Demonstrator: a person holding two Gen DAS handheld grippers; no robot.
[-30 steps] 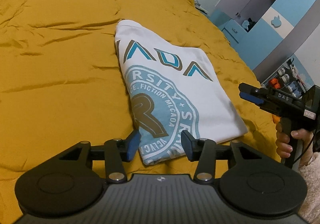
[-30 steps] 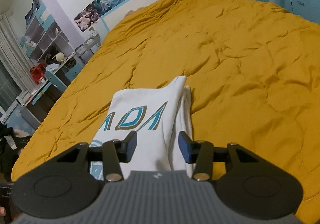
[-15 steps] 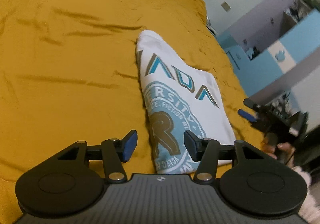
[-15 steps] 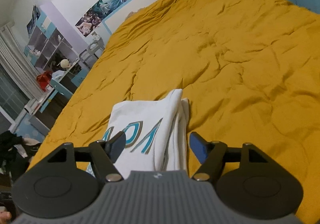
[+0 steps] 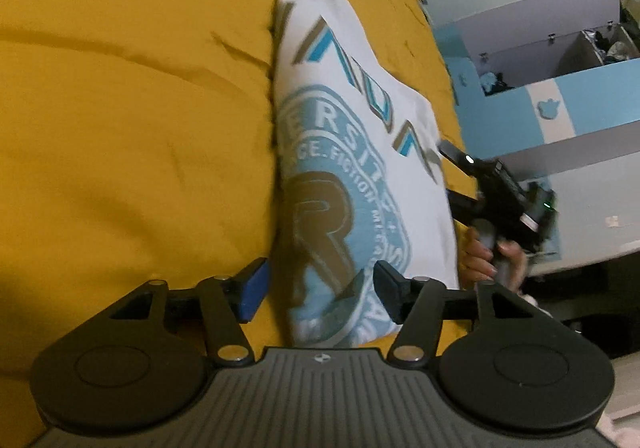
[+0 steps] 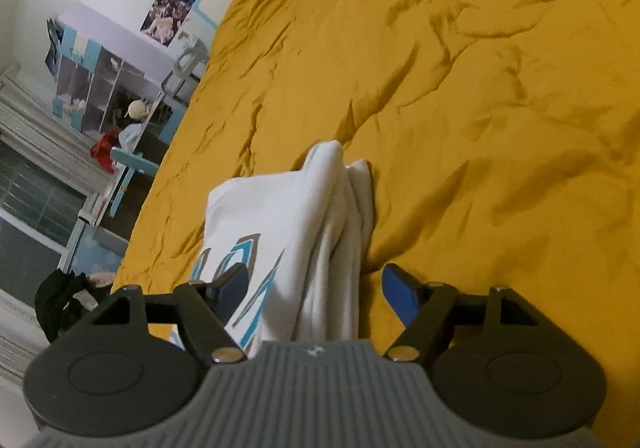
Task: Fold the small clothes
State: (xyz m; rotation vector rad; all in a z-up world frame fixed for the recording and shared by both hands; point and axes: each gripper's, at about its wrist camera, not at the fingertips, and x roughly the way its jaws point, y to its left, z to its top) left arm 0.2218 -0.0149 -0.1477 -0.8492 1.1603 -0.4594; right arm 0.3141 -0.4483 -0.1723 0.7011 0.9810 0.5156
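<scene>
Shirt point(image 5: 352, 152) lies folded on the bed point(image 5: 132, 120). Left tongs point(image 5: 318, 296) and right tongs point(image 6: 316, 290) gape wide, empty, straddling its edges; grip every layer evenly before folding.

Folded shirt point(image 5: 352, 152): print lettering motion-blurred, near hem hidden behind left gripper point(image 5: 318, 294) body; right gripper point(image 5: 500, 188): fingertips concealed behind shirt edge; shelf contents point(image 6: 100, 88): indistinct.

Bare bedspread point(image 6: 500, 120) lies beyond the folded shirt point(image 6: 320, 216), wardrobe point(image 5: 560, 88) alongside.
</scene>
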